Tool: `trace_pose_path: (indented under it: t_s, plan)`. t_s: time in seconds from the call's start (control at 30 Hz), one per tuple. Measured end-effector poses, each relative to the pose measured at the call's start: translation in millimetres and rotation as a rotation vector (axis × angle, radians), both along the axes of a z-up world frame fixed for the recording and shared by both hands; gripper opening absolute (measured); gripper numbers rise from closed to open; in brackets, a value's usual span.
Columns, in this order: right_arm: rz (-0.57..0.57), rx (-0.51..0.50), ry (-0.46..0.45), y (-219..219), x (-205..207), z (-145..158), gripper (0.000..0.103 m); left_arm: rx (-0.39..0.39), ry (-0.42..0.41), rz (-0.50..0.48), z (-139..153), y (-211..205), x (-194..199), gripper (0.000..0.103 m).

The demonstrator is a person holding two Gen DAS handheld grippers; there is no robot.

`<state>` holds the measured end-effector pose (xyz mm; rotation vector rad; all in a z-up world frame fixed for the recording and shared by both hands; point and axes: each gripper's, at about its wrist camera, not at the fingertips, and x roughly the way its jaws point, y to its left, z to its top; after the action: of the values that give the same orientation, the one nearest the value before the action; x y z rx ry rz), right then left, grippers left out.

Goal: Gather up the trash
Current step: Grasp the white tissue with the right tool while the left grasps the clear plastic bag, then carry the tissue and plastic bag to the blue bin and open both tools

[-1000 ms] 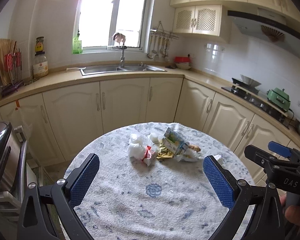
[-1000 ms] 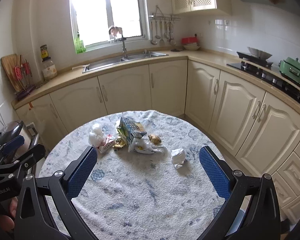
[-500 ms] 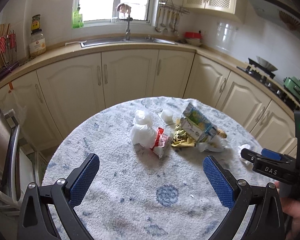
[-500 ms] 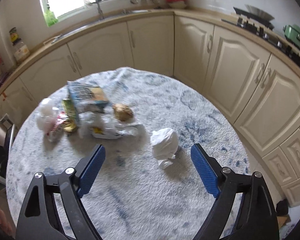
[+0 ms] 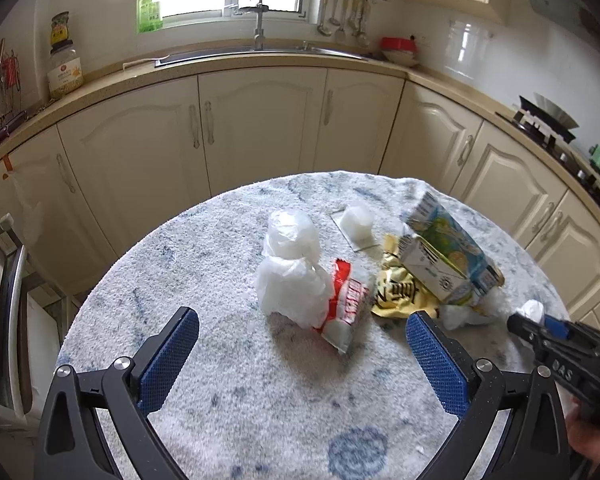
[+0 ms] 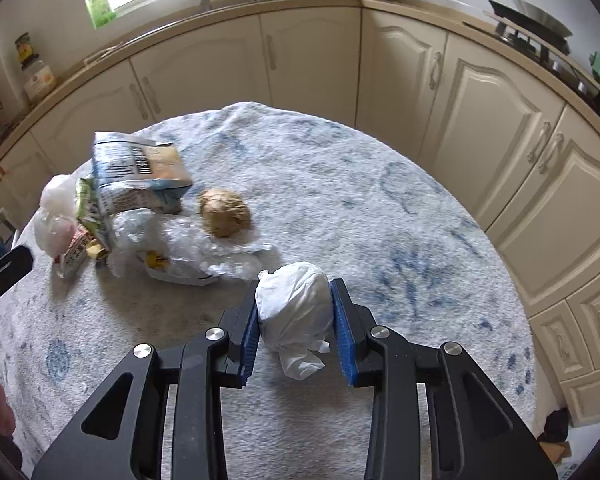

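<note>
Left gripper (image 5: 298, 344): blue fingers (image 5: 168, 360) spread wide, nothing between them; low over the near part of the bench (image 5: 220, 400), just short of the trash pile.
White plastic bag (image 5: 290, 268): knotted, left end of the pile, resting against a red-and-white wrapper (image 5: 346, 304).
Yellow wrapper (image 5: 396, 296): flat on the bench, partly under the carton.
Carton (image 5: 444, 256): blue-green drink box, tilted, leaning on the pile.
Clear cup (image 5: 356, 220): small, behind the pile, apart from it.
Brown lump (image 6: 225, 213): crumpled, just right of the carton, by clear crinkled plastic (image 6: 196, 252).
Right gripper (image 6: 295, 312): fingers (image 6: 249, 332) closing on a white tissue wad (image 6: 296, 312), one pad on each side of it, both touching.
Tissue wad, place: on the bench, right of the pile, apart from it.
Surround: cream cabinets (image 6: 312, 60) behind the round bench.
</note>
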<state>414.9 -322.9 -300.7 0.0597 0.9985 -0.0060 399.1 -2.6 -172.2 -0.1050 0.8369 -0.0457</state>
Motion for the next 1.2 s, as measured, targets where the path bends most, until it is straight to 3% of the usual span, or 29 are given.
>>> trace_pose_path:
  t_s: [0.17, 0.27, 0.37, 0.43, 0.6, 0.77, 1.2]
  plan:
    - [0.024, 0.018, -0.005, 11, 2, 1, 0.033, 0.013, -0.005, 0.035, -9, 5, 31, 0.101]
    - [0.026, 0.022, -0.003, 14, 4, 1, 0.033, 0.031, 0.005, 0.042, -19, 2, 46, 0.093]
    - [0.025, 0.021, 0.000, 15, 3, 0, 0.033, 0.013, 0.036, 0.022, -29, 2, 56, 0.069]
    - [0.023, 0.025, 0.003, 15, 3, -1, 0.033, -0.034, 0.080, -0.003, -38, 5, 66, 0.041]
    - [0.023, 0.032, -0.002, 16, -1, 3, 0.033, -0.074, 0.066, -0.017, -39, 13, 66, 0.038]
    - [0.022, 0.044, -0.021, 16, -14, 14, 0.033, -0.037, 0.013, -0.020, -23, 13, 46, 0.038]
    - [-0.004, 0.080, -0.152, -3, -79, 74, 0.033, -0.026, -0.127, -0.096, 38, -13, -49, 0.038]
